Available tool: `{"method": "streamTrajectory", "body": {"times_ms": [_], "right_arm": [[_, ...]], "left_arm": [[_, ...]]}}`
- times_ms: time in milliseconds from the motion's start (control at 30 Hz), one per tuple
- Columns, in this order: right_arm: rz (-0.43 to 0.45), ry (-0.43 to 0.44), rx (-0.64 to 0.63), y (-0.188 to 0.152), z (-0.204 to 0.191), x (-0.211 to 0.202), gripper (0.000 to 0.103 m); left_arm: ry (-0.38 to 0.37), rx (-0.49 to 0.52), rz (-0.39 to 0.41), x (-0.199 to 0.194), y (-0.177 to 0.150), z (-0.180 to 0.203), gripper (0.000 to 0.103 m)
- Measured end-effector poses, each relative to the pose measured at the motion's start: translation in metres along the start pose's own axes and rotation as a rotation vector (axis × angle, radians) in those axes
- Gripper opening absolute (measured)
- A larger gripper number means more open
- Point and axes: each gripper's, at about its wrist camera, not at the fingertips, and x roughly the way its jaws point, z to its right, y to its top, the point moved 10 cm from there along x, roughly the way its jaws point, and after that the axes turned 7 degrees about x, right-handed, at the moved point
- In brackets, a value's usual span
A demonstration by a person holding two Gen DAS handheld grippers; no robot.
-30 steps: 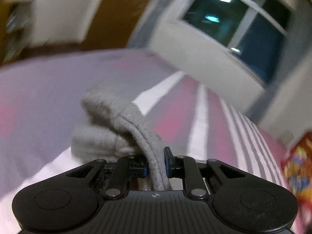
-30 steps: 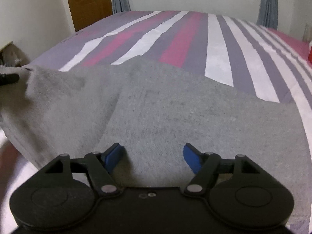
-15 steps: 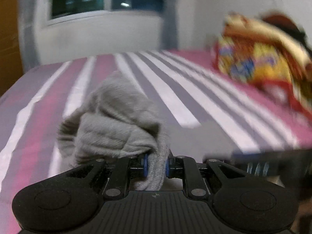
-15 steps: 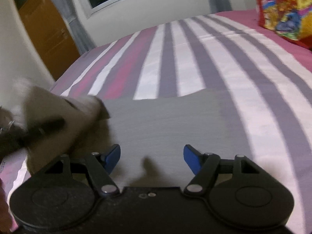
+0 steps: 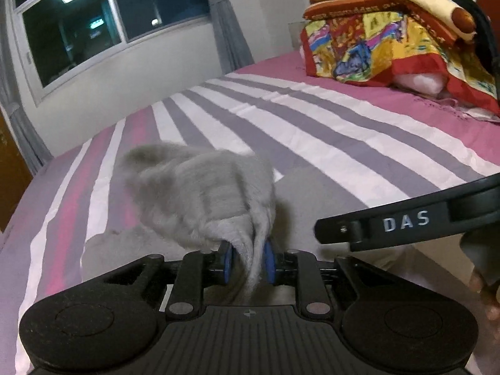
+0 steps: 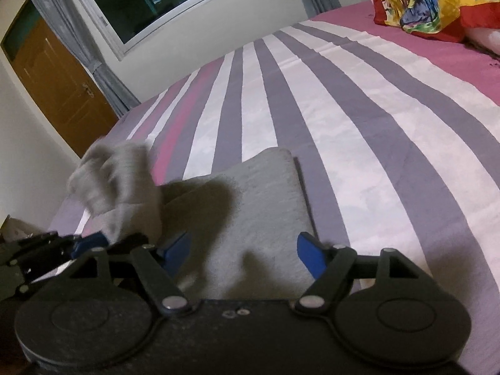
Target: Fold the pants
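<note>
The grey pants (image 6: 250,209) lie partly folded on the striped bed (image 6: 359,131). My left gripper (image 5: 248,262) is shut on a bunched end of the grey pants (image 5: 203,193), which hangs lifted above the bed. It shows in the right wrist view (image 6: 87,243) at the left, with the lifted cloth (image 6: 115,181) above it. My right gripper (image 6: 242,253) is open and empty, just above the flat part of the pants. Its black body (image 5: 406,222) crosses the right of the left wrist view.
A colourful blanket pile (image 5: 390,37) sits on the pink part of the bed at the far right. A window (image 5: 93,22) with grey curtains is on the far wall. A brown door (image 6: 56,81) is at the left.
My left gripper has swung right with the pants end, towards the right gripper. The right gripper has turned right and stays open over the flat pants.
</note>
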Motion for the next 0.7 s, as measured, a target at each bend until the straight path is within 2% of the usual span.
{"method": "streamTrajectory", "body": {"times_ms": [100, 233, 300, 500, 633, 667, 700], "right_arm": [[-0.005, 0.005, 0.024, 0.002, 0.006, -0.001, 0.076], [-0.016, 0.027, 0.067, 0.003, 0.007, 0.0, 0.077], [-0.032, 0.046, 0.065, 0.001, 0.001, 0.002, 0.077], [-0.094, 0.099, 0.106, -0.005, -0.019, 0.024, 0.077], [-0.129, 0.103, 0.183, -0.005, -0.023, 0.049, 0.077], [-0.138, 0.107, 0.205, -0.005, -0.023, 0.055, 0.074], [-0.139, 0.103, 0.217, -0.004, -0.024, 0.061, 0.065]], "left_arm": [[-0.037, -0.062, 0.014, 0.001, 0.002, 0.001, 0.022], [-0.067, -0.231, 0.015, -0.007, -0.006, -0.015, 0.022], [-0.056, -0.301, 0.009, -0.01, -0.017, -0.028, 0.022], [0.054, -0.536, -0.049, -0.02, -0.08, -0.09, 0.022], [0.07, -0.667, -0.113, -0.011, -0.128, -0.109, 0.022], [0.062, -0.688, -0.136, -0.005, -0.138, -0.108, 0.022], [0.057, -0.706, -0.15, 0.0, -0.148, -0.107, 0.022]]}}
